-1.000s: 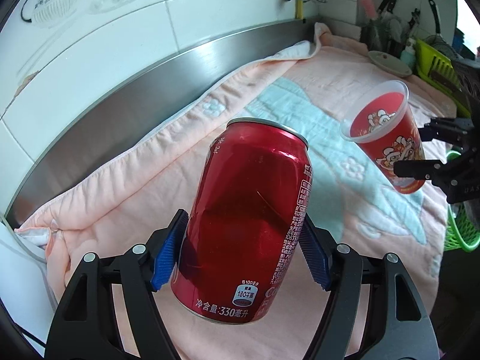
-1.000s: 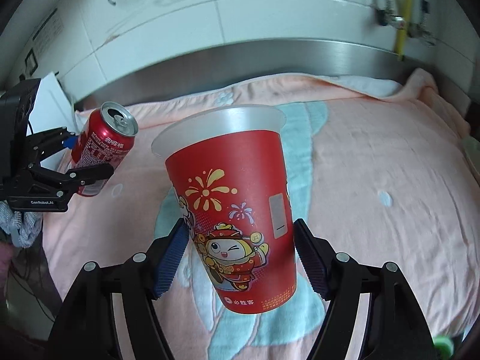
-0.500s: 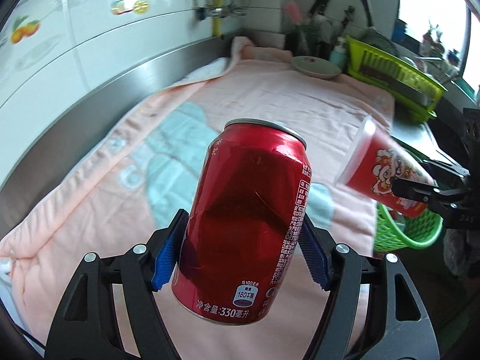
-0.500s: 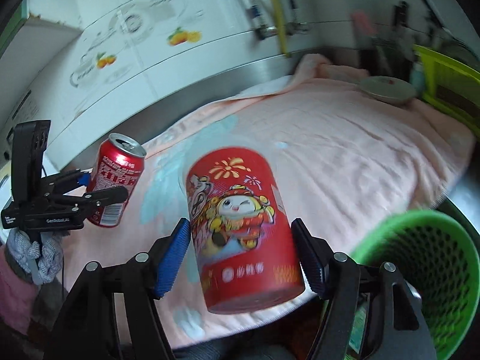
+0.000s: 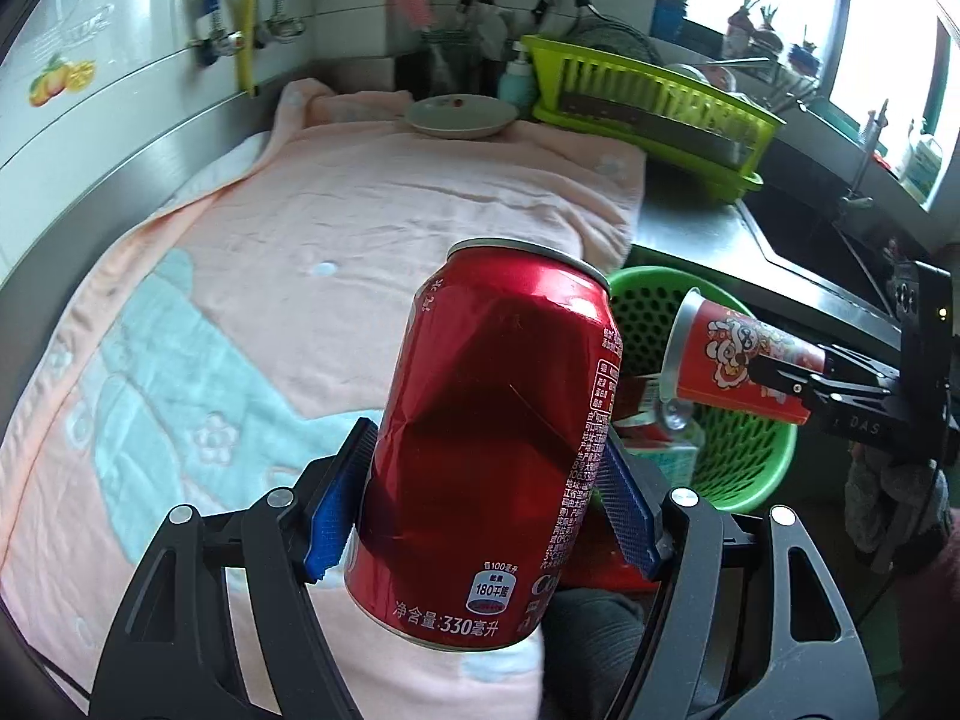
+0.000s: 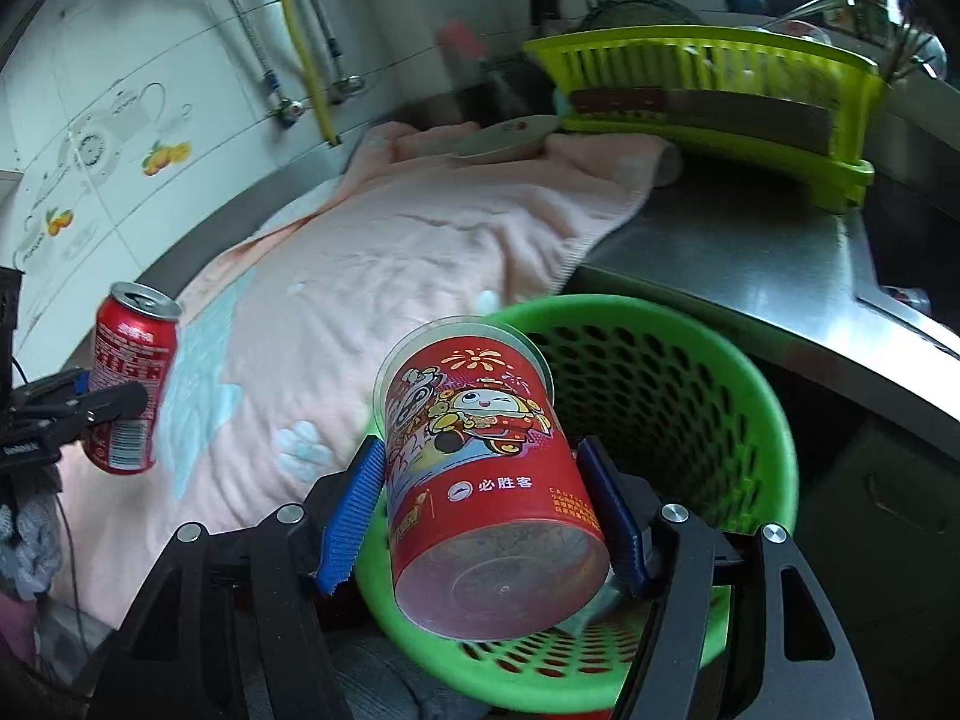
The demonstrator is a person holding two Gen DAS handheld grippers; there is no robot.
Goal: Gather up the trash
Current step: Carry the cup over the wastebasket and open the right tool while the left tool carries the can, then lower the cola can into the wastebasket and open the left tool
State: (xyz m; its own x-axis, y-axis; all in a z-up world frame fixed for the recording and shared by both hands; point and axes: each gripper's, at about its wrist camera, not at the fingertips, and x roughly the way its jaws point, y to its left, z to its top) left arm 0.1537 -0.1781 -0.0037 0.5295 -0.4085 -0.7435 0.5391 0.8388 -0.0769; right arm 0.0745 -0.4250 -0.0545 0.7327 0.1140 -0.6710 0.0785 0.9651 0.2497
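My left gripper [image 5: 480, 504] is shut on a dented red soda can [image 5: 492, 432] and holds it upright in the air above the pink towel's near edge. The can also shows in the right wrist view [image 6: 129, 378]. My right gripper [image 6: 483, 510] is shut on a red paper cup [image 6: 480, 468] with a cartoon print. The cup is tipped forward, mouth over the green mesh basket [image 6: 690, 372]. From the left wrist view the cup [image 5: 738, 360] lies nearly sideways above the basket [image 5: 750, 456], which holds some red and white trash.
A pink and teal towel [image 5: 300, 252] covers the steel counter. A plate [image 5: 461, 115] sits at its far end, beside a lime dish rack [image 5: 648, 114]. A steel sink [image 5: 840, 252] lies to the right. Tiled wall and pipes run along the left.
Both grippers swung right, away from the towel's middle. The cup moved over the green basket and tipped further mouth-down. The can came toward the basket, still held upright.
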